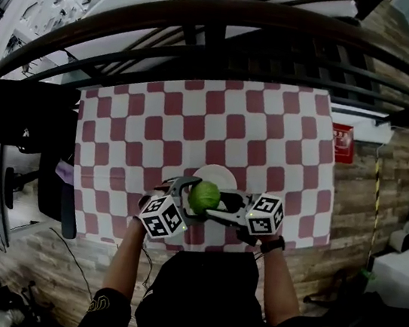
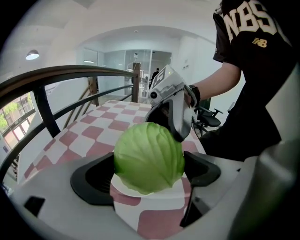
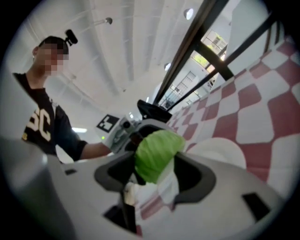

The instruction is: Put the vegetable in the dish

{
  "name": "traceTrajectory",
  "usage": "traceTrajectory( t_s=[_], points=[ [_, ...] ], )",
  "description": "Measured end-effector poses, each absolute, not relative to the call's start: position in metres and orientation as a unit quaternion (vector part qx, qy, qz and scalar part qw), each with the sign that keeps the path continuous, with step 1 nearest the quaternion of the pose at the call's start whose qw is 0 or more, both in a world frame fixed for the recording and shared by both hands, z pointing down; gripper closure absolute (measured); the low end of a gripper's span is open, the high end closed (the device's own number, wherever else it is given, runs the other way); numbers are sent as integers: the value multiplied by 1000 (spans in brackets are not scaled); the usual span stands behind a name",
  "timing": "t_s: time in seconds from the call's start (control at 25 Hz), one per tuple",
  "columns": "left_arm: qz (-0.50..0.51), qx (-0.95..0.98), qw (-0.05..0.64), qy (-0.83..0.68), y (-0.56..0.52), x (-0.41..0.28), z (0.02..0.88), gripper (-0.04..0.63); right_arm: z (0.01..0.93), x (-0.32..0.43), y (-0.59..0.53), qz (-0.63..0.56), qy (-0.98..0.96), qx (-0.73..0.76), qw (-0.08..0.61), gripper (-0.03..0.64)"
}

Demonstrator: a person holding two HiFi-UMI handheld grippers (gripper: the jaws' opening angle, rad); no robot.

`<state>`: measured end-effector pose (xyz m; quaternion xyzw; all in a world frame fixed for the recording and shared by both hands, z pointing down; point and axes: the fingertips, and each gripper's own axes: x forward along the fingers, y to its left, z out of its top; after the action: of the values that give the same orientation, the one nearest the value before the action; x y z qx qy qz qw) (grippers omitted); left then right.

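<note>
Bright even indoor light, soft shadows, strong fisheye bending — black vignetted corners, right gripper view blurred

Table (image 1: 119, 120) in front of me: red/white check cloth (image 1: 270, 131) over whole top. 1 white dish (image 1: 218, 174) on cloth, nr my edge, approx mid-width.

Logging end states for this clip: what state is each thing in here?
cabbage: whole, seemingly resting on the dish
dish: upright, cabbage over its near edge
left gripper: open, fingers flanking the cabbage
right gripper: open, cabbage between its fingers
checkered tablecloth: spread flat
</note>
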<state>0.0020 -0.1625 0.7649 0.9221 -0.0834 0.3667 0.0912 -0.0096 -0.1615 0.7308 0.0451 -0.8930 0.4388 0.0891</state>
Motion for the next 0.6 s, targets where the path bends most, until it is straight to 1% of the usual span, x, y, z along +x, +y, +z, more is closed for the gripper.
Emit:
traceTrajectory(
  t_s=[0.08, 0.12, 0.28, 0.44, 0.6],
  points=[
    [383, 916, 86, -85, -164, 5, 771, 115, 736, 11, -162, 420, -898, 70, 114, 338],
    [392, 912, 83, -88, -165, 5, 774, 115, 736, 24, -165, 415, -898, 88, 116, 331],
    [440, 889, 75, -104, -168, 5, 795, 115, 727, 69, -187, 414, -891, 172, 76, 331],
    [474, 867, 80, -130, -177, 9, 816, 115, 719, 86, -202, 407, -884, 223, 44, 331],
    [492, 856, 75, -143, -184, 17, 826, 120, 715, 93, -200, 403, -885, 227, 43, 331]
  ],
)
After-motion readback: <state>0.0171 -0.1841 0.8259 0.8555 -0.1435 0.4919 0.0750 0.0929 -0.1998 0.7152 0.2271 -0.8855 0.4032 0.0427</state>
